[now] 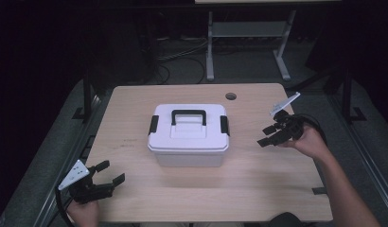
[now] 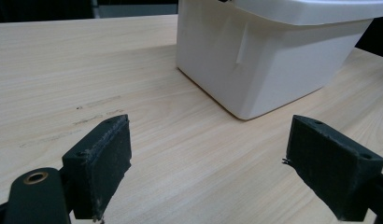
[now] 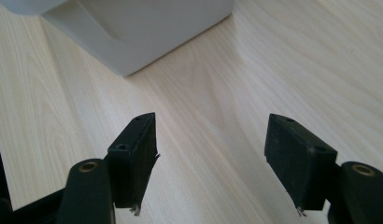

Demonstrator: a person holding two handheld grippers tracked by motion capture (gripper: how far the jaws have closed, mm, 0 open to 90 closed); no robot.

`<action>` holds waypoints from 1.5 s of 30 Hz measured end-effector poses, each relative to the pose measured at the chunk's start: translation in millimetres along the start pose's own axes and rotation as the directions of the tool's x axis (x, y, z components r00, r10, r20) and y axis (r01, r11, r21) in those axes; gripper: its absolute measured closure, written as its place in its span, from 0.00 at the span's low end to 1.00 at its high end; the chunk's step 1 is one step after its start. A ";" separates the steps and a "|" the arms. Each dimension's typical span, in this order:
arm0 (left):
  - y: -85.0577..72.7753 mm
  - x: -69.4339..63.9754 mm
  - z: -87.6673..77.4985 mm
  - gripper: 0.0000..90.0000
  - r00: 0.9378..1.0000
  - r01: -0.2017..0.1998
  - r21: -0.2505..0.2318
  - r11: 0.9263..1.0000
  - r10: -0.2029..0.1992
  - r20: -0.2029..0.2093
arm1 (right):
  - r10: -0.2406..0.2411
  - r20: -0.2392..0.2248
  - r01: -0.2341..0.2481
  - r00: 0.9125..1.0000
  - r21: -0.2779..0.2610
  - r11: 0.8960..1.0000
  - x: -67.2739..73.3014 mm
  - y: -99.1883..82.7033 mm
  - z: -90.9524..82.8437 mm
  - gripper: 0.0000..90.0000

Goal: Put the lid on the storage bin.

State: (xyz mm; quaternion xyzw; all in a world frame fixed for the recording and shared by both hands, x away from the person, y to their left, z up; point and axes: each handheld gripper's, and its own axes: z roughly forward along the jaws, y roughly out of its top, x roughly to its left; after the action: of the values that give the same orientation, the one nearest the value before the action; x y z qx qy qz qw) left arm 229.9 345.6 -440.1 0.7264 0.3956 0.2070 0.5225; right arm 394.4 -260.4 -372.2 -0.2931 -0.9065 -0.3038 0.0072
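White box [image 1: 188,136] sits near the middle of the tabletop [image 1: 258,189], a little toward the far edge, lid on, black handle [image 1: 188,115] lying flat on top, a black latch [image 1: 153,124] at each short end. Central placement leaves each hand a clear approach to its own end.

Left gripper [image 1: 107,176]: near the front left corner of the tabletop, well apart from the box, fingers spread wide, holding nothing. In the left gripper view the box's near corner [image 2: 245,65] lies ahead between the fingers [image 2: 103,168].

Right gripper [image 1: 270,135]: near the right edge, level with the box's right end, fingers parted, empty. Right gripper view: box base [image 3: 133,32] ahead, bare wood between the fingers [image 3: 136,156].

Judgement: both grippers are open and aimed at the box, likely to work the latches or lift it from both ends. Right is closer to contact.
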 end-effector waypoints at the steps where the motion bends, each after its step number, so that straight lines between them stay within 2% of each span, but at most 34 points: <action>1: 0.0 -0.1 0.1 0.15 1.000 0.001 0.000 1.000 -0.001 0.000 | 0.006 0.002 -0.006 1.000 0.001 1.000 0.0 -2.7 0.8 0.37; 12: 0.3 -0.6 1.3 0.15 1.000 -0.001 0.005 1.000 0.001 0.000 | 0.053 -0.006 -0.053 0.999 -0.002 0.999 -4.4 -29.1 5.0 0.37; 45: 0.6 -1.1 0.4 0.15 1.000 -0.004 0.007 1.000 0.004 -0.002 | 0.132 -0.037 -0.133 0.990 -0.001 0.991 -5.5 -74.8 14.0 0.36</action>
State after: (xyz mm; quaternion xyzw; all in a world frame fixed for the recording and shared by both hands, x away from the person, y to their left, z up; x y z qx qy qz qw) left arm 229.7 344.4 -439.6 0.7290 0.3953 0.2075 0.5189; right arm 361.2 -303.7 -425.5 -0.3470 -0.8842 -0.3097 0.0436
